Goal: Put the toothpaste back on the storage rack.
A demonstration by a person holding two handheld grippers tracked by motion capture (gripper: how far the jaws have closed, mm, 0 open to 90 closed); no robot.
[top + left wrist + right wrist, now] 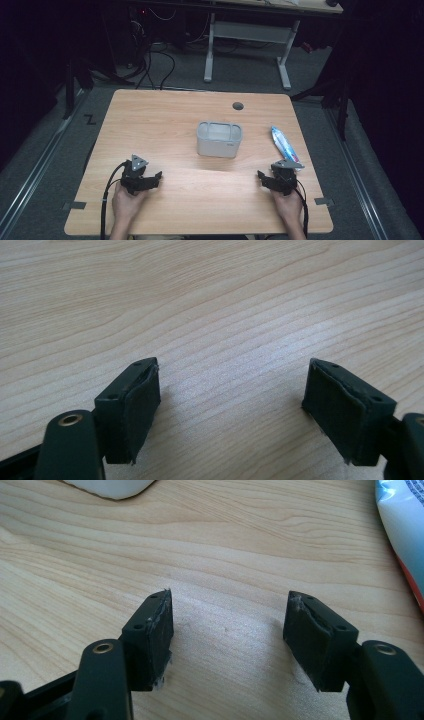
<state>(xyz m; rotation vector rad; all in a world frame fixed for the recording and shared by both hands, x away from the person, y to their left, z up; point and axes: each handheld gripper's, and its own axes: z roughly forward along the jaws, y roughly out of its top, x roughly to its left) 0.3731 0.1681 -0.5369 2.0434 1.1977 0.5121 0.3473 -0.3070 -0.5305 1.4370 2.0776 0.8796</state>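
A person's hands are resting two black two-jaw grippers on the near part of a light wooden table (pixel 165 115). The left gripper (pixel 150 181) is sitting near the left edge, the right gripper (pixel 266 181) near the right — both with jaws spread wide, gripping nothing. A grey rectangular plastic container (pixel 218 139) is standing mid-table, between and beyond them. A blue-and-white tube (pixel 284 145) is lying just beyond the right gripper, apart from it
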